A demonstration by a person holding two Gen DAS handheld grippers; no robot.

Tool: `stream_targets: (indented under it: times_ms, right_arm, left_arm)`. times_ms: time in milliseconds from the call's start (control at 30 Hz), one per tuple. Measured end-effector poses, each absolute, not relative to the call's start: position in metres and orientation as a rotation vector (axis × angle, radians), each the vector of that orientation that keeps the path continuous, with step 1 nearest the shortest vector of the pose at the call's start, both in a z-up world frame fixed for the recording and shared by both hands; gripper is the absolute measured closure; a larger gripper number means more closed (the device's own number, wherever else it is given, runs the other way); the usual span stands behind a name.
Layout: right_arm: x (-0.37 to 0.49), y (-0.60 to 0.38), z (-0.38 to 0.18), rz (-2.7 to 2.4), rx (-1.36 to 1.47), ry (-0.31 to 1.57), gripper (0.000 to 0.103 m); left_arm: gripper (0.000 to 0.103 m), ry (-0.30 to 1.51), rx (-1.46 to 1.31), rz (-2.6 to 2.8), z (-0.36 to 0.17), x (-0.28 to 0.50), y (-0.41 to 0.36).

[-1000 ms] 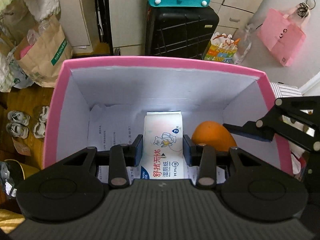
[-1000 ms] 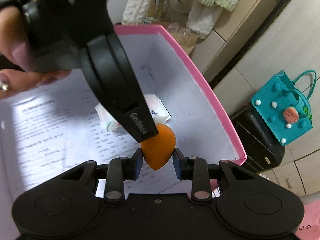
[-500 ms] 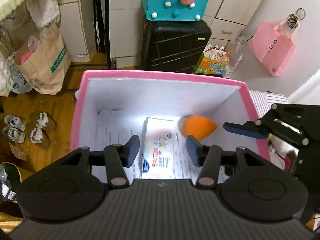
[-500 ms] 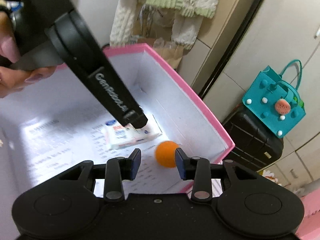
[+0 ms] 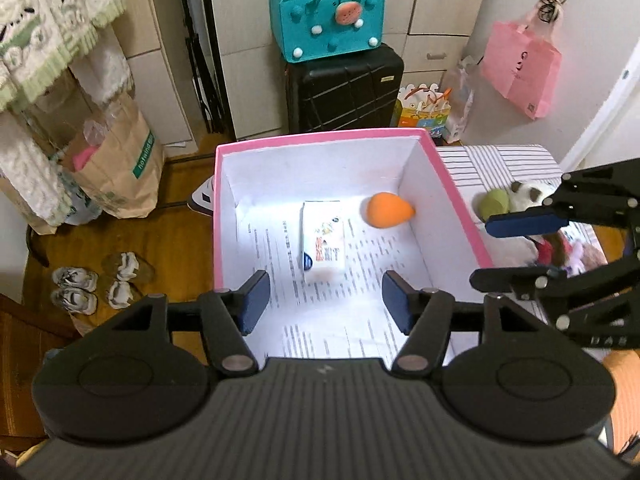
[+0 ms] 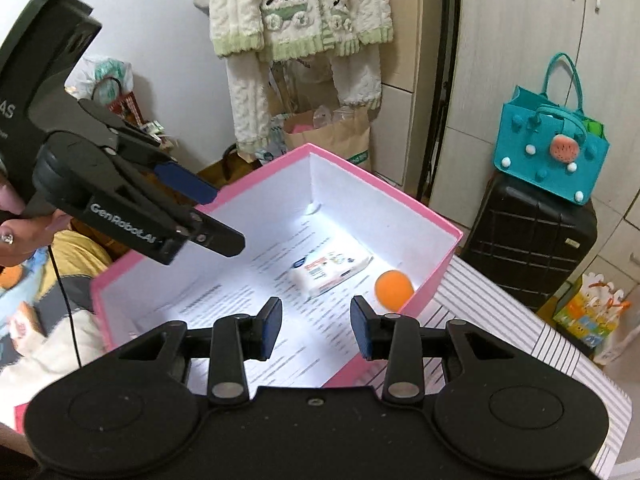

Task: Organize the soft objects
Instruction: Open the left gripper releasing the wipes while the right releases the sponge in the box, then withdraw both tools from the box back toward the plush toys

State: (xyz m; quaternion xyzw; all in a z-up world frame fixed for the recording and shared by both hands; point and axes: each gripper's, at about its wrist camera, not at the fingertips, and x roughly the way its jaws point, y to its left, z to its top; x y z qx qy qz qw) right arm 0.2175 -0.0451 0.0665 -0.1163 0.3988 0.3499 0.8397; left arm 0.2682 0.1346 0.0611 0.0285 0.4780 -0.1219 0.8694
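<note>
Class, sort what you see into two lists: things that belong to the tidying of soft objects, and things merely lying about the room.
Part of the job:
pink box
wipes pack
orange sponge
plush toys
left gripper, open
right gripper, open

Just lying about:
teal bag
black suitcase
shoes
paper bag

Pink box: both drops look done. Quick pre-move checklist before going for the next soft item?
1. Wipes pack lies flat on the floor of the pink box: ok.
2. Orange sponge in the box, beside the pack, apart from it: ok.
3. Left tool jaws have just been opening, nothing between them: ok.
4. Right tool jaws apart, nothing between them: ok.
5. Both tools above the rim, clear of the walls: ok.
6. Next target, the plush toys on the striped cloth: partly hidden, cannot tell.
</note>
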Motion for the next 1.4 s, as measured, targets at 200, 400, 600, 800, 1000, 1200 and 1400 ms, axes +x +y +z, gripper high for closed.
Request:
stream_targets:
  times_ms: [200,400,600,800,1000,1200,1400]
  right_arm:
    - [0.182,-0.057,0.089,0.765,-0.221,0.815,0.060]
    - [0.148,-0.069,0.107,0.777,-0.210,0.795,0.060]
    - [0.118,-0.084,0.117,0.776,-0.204,0.774,0.060]
    - [0.091,-0.102,0.116,0.767,-0.201,0.766,0.059]
    - [0.063,-0.124,0.105,0.759,-0.149,0.741,0.059]
    - [0.040,-0.140,0.088,0.732,-0.132,0.747,0.059]
    - [0.021,-0.162,0.069,0.685,-0.115,0.756,0.058]
  left_arm:
    - [0.040,0.968,0.101,-0.279,0.088,0.232,0.129]
    - [0.037,0.936,0.160,-0.320,0.108,0.192,0.116]
    - [0.032,0.922,0.184,-0.326,0.118,0.157,0.110]
    - [0.029,0.896,0.232,-0.352,0.120,0.120,0.104]
    - [0.026,0.857,0.252,-0.406,0.116,0.086,0.097]
    - [0.026,0.817,0.254,-0.438,0.106,0.054,0.090]
    - [0.026,0.825,0.282,-0.477,0.094,0.039,0.072]
